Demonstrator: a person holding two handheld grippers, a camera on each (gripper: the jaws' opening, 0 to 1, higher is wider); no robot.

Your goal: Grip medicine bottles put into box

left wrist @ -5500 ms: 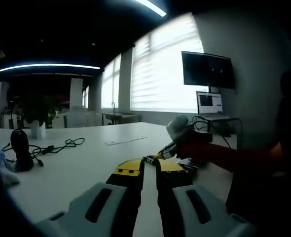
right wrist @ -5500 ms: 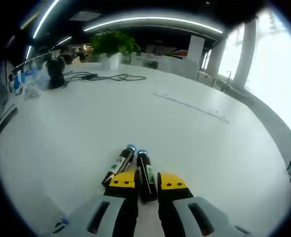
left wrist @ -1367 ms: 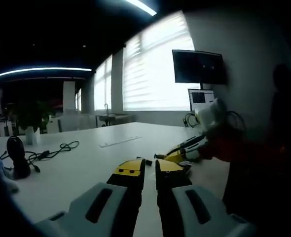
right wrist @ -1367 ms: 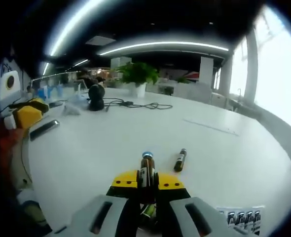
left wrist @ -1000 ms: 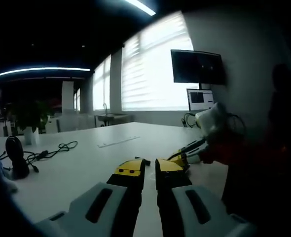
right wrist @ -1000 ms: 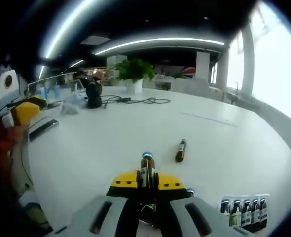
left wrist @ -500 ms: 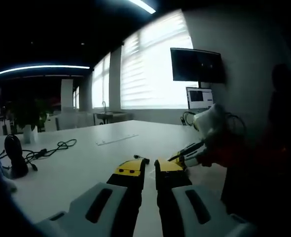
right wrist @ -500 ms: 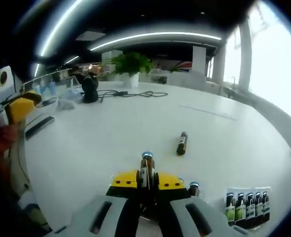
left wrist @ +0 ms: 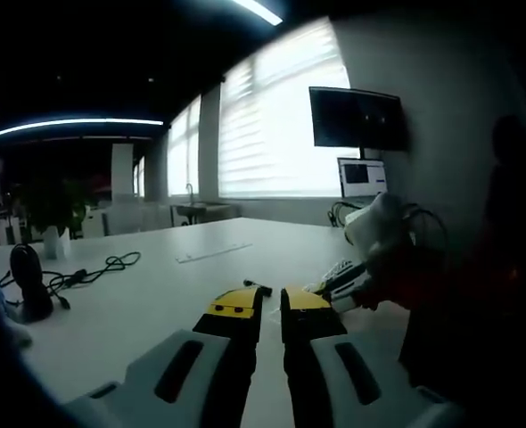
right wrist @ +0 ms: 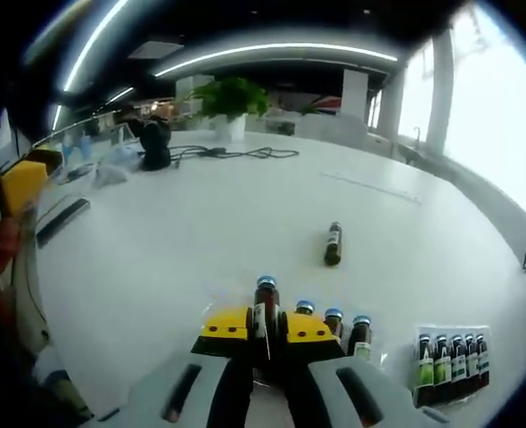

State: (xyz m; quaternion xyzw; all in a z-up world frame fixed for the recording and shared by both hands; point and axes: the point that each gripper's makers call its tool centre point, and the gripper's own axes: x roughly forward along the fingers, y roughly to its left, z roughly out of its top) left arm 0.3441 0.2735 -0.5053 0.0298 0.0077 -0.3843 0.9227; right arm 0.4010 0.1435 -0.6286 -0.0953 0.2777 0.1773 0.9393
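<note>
The right claw (right wrist: 266,327), yellow-tipped on grey bodies, was pinching a small brown glass medicine bottle with a blue cap (right wrist: 264,308), which stood upright between its jaws with the cap poking out above them. Just to the right of that claw, three more brown bottles with blue caps (right wrist: 332,325) stood in a close row, low behind the jaw so that I could not make out what they were set in. Further right, a flat pack of five brown bottles with green-and-white labels (right wrist: 450,357) lay on the white counter (right wrist: 201,223). Well ahead of the claw, one more brown bottle (right wrist: 333,243) lay on its side alone on the counter. At the far end sat a black round-headed device (right wrist: 154,143) with a tangle of black cable (right wrist: 236,153), and beyond it a green potted plant (right wrist: 227,102). The left claw (left wrist: 269,301) was pressed nearly together with nothing between its jaws, held just above the counter. Off to its right, in the left gripper view, the other claw showed with its white-and-yellow end (left wrist: 339,278) close to the counter, backed by a red sleeve (left wrist: 415,278). Behind that, a dark wall screen (left wrist: 357,119) hung beside bright blinded windows (left wrist: 281,125).
</note>
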